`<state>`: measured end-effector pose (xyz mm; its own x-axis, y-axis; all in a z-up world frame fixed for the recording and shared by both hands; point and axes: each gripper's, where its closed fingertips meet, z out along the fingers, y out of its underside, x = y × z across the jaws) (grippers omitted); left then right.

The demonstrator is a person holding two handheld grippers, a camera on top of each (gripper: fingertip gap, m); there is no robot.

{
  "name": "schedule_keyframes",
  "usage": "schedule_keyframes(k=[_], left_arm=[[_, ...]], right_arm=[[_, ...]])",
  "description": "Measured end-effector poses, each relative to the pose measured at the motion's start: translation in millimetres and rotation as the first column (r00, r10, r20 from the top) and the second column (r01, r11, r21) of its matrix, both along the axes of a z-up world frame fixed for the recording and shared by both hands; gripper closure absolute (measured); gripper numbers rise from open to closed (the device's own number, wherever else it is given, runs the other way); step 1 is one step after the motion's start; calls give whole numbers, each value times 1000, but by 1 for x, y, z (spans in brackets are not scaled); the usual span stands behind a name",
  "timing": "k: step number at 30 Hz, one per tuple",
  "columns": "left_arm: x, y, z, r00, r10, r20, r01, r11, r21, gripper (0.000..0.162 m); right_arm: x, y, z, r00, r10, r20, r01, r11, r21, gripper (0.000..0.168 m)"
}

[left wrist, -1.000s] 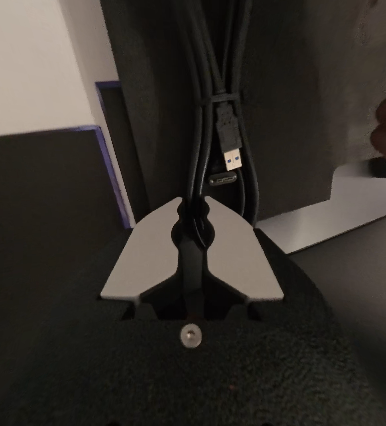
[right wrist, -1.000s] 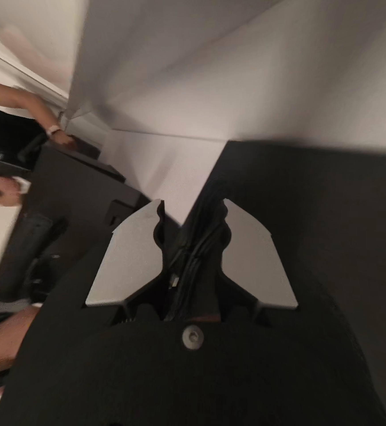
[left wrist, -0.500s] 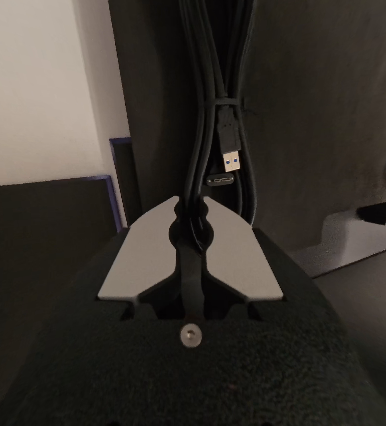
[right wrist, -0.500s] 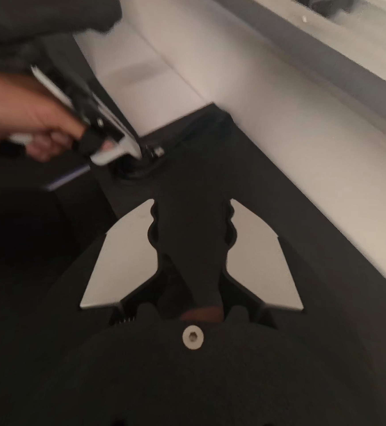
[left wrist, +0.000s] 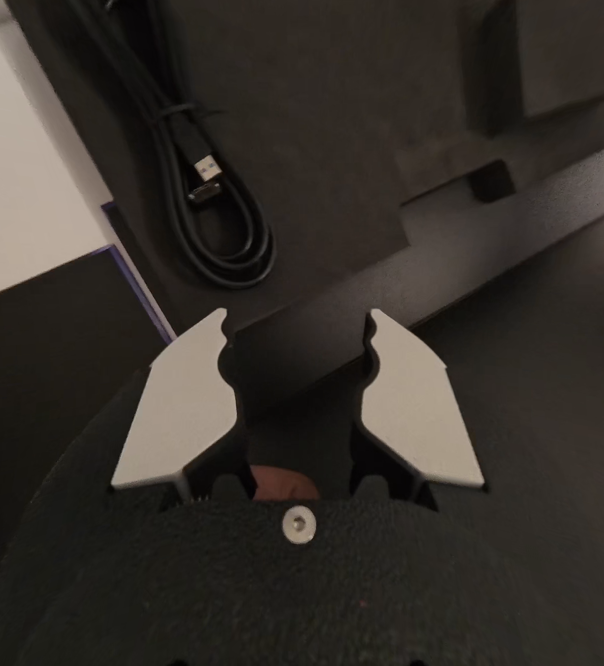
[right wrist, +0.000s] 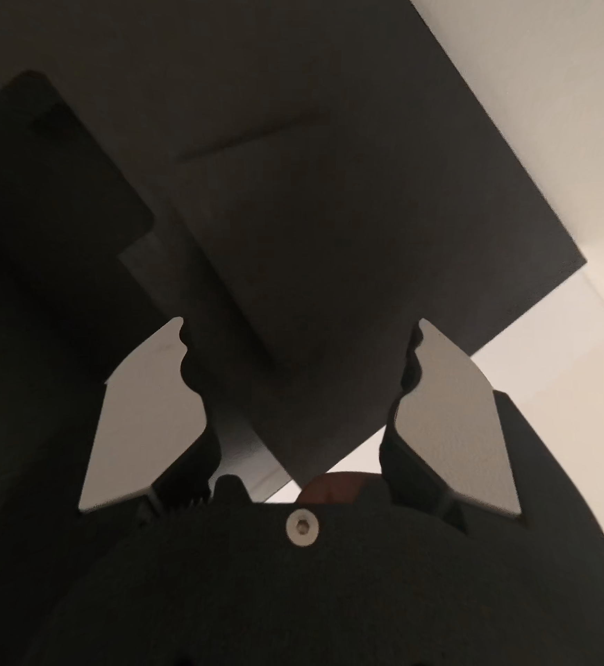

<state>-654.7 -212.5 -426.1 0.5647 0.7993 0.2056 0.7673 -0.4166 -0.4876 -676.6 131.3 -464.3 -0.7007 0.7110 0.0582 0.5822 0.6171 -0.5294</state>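
A coiled black cable [left wrist: 221,230], tied with a thin band and ending in a blue-tipped plug, lies in a slot of a dark foam insert [left wrist: 329,144]. My left gripper [left wrist: 297,317] is open and empty, just short of the foam's near edge, with the cable ahead and to the left. My right gripper [right wrist: 298,324] is open wide and empty, held over a dark foam block [right wrist: 329,216]; its fingers do not touch the block.
A black box [left wrist: 41,342] with a purple edge lies at the left of the left wrist view. The foam has further cut-out pockets [left wrist: 491,180] at the right. A white tabletop [right wrist: 509,360] shows beyond the foam block's corner. To reach the dark foam insert [left wrist: 329,144] in a straight line is about 15 centimeters for my left fingers, about 25 centimeters for my right.
My left gripper has let go of the cable, opened and drawn back; the cable now lies in the foam slot. My right gripper has opened wider and swung over the foam block.
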Motion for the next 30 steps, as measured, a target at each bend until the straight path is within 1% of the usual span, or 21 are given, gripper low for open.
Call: schedule_keyframes(k=[2,4,8,11,13,15,17,21,23,26,28,30], left_arm=[[10,13,11,996,-73,-41,72,997,-11,92],[18,22,19,991,-113,-71,110,993,-44,92],[33,41,30,987,-140,-84,135,989,-59,91],[40,54,35,985,-149,-92,143,987,-68,91],[44,62,37,986,-142,-86,137,989,-63,91],[46,65,37,990,-119,-80,115,992,-58,93],[46,65,34,991,-104,-81,97,992,-81,94],[44,61,32,996,-43,-82,31,990,-136,100],[43,55,32,996,-11,-94,-7,982,-189,103],[40,49,37,992,43,-121,-71,969,-237,112],[40,47,42,988,88,-129,-117,962,-246,117],[42,48,51,982,122,-143,-154,960,-236,120]], right_arm=[[-6,-7,0,994,111,-5,-111,994,4,51],[-14,-11,-3,979,202,11,-202,978,41,46],[-29,-19,-9,950,305,65,-308,951,38,44],[-29,-21,-20,926,357,119,-364,930,45,49],[-25,-23,-29,911,382,157,-393,918,45,55],[-29,-22,-34,909,390,147,-403,912,76,56],[-29,-23,-34,908,394,142,-407,910,77,58],[-30,-24,-23,912,402,83,-410,905,116,64],[-29,-25,-9,928,370,49,-373,921,110,64],[-27,-13,19,972,234,7,-233,963,134,65],[-21,7,39,994,108,-21,-104,982,159,65],[-5,33,58,1000,-1,-24,5,989,149,65]])
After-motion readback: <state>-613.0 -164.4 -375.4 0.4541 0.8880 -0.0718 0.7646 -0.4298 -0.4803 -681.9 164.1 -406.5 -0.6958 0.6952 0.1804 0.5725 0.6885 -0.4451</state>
